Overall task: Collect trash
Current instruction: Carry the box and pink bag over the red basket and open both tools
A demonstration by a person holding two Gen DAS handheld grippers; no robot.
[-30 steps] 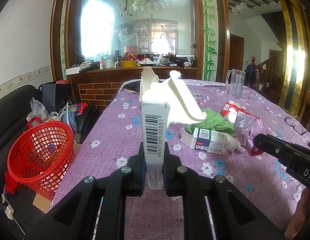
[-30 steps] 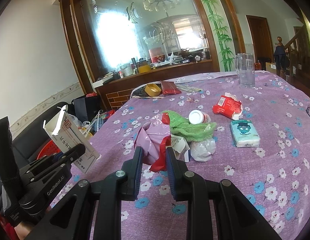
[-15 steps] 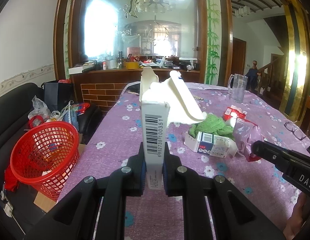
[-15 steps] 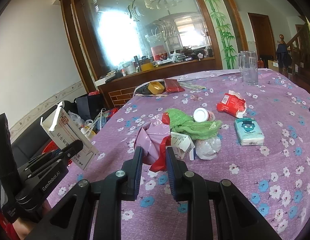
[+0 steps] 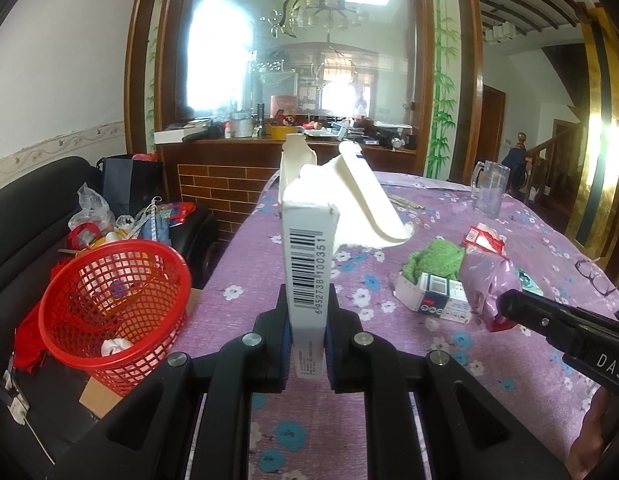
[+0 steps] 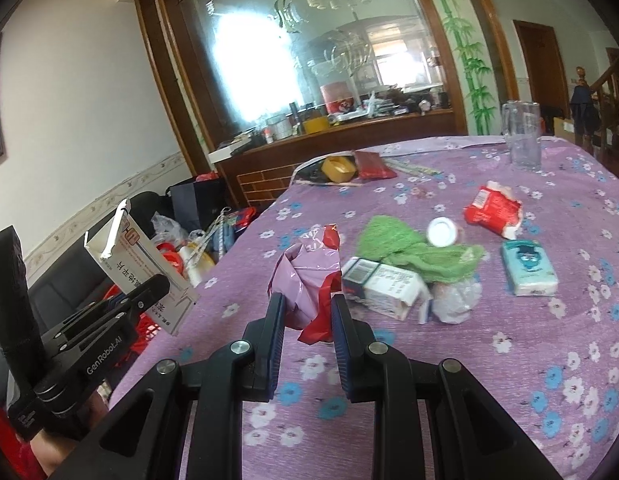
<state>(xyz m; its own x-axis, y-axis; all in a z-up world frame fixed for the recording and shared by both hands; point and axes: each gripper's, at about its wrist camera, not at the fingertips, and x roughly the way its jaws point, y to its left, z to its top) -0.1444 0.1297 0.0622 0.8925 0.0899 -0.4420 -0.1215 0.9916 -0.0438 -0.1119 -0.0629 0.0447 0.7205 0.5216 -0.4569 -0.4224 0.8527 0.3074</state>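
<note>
Gripping white carton [image 5: 307,276] upright in left jaws, right jaws clamping pink bag [image 6: 307,276].

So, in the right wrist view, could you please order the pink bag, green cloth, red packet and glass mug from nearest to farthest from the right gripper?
1. Pink bag: between the right gripper's fingers.
2. Green cloth: just beyond, slightly right.
3. Red packet: farther back, right.
4. Glass mug: far right edge of the table.
</note>
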